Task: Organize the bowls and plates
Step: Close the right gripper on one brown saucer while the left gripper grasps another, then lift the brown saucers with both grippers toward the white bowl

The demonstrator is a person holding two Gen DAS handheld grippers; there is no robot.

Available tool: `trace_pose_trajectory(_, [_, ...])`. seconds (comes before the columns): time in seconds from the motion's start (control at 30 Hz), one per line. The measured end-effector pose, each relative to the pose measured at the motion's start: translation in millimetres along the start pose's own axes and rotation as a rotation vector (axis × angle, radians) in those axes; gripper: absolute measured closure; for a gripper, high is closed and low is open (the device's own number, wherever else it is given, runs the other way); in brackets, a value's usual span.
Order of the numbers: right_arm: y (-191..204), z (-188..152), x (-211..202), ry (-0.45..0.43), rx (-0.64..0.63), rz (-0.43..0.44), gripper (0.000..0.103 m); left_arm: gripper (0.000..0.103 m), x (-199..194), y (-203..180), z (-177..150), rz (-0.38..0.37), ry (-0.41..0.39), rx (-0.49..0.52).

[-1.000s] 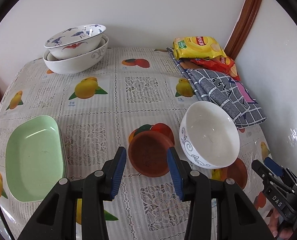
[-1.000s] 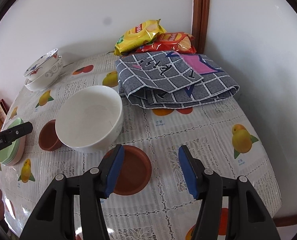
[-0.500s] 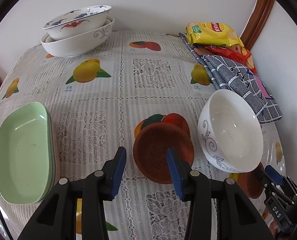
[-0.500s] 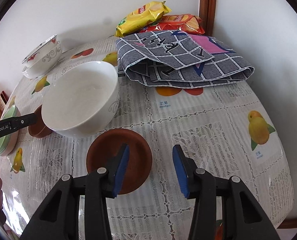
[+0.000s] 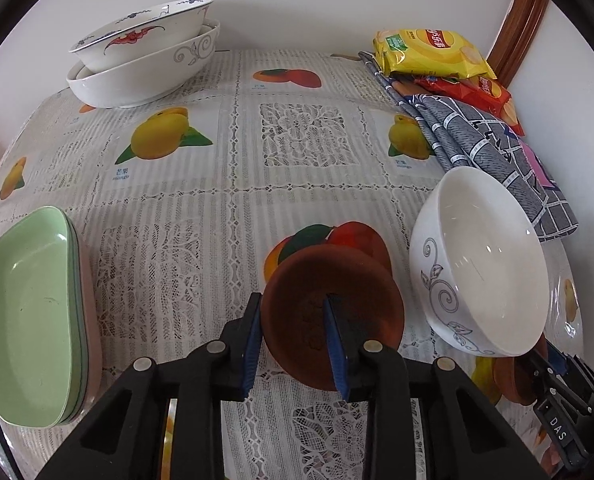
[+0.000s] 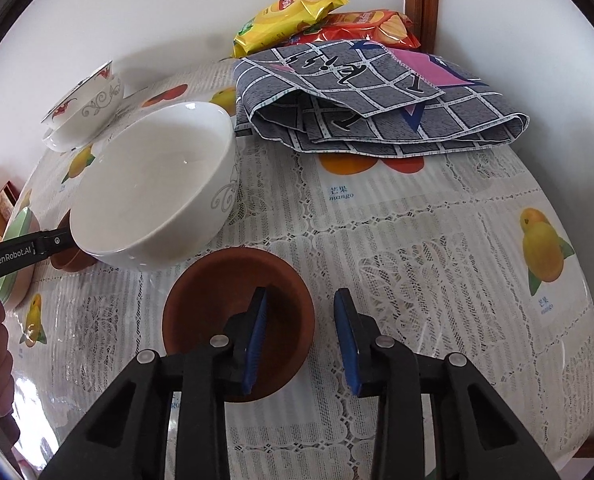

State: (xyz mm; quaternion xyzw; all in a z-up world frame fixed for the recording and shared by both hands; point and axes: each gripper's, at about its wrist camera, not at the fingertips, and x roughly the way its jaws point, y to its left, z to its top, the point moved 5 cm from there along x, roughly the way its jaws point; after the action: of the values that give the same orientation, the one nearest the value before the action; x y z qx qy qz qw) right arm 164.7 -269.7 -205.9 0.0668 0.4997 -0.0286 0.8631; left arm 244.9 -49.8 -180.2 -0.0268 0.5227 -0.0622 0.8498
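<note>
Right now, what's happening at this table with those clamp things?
A person is tidying dishes with a gripper in each hand. The left gripper straddles one brown saucer's rim, and the right gripper straddles the other saucer's rim. Both jaws have just been closing. A white bowl sits between the saucers, untouched.

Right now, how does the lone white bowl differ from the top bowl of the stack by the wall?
The lone white bowl sits directly on the tablecloth; the top bowl nests in a larger white bowl. The lone white bowl is plain inside, grey scrolls outside; the top bowl is painted blue and red inside. Both stand upright.
</note>
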Motion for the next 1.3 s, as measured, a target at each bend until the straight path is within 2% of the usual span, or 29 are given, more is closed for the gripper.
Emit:
trace_pose_trajectory(0.27, [5,-1,0,-0.005,-0.008,0.014,0.083,0.08,8,3,-1,-0.014,0.011,-0.019])
trace_pose_trajectory(0.6, [6,1,2,-0.008,-0.013,0.044,0.083,0.085,7,5,1,-0.017,0.0,-0.033])
trace_pose_trajectory(0.67, [4,0,1,-0.014,0.0,0.054,0.085,0.091,6,6,1,-0.019,-0.001,-0.039])
trace_pose_trajectory(0.73, [4,0,-1,-0.021,0.011,0.066,0.091,0.092,6,7,1,-0.035,0.002,-0.043])
trace_pose_trajectory(1.3, [4,-1,-41,-0.095,0.018,0.021,0.094,0.094,-38,2,-5,-0.071,-0.064,-0.017])
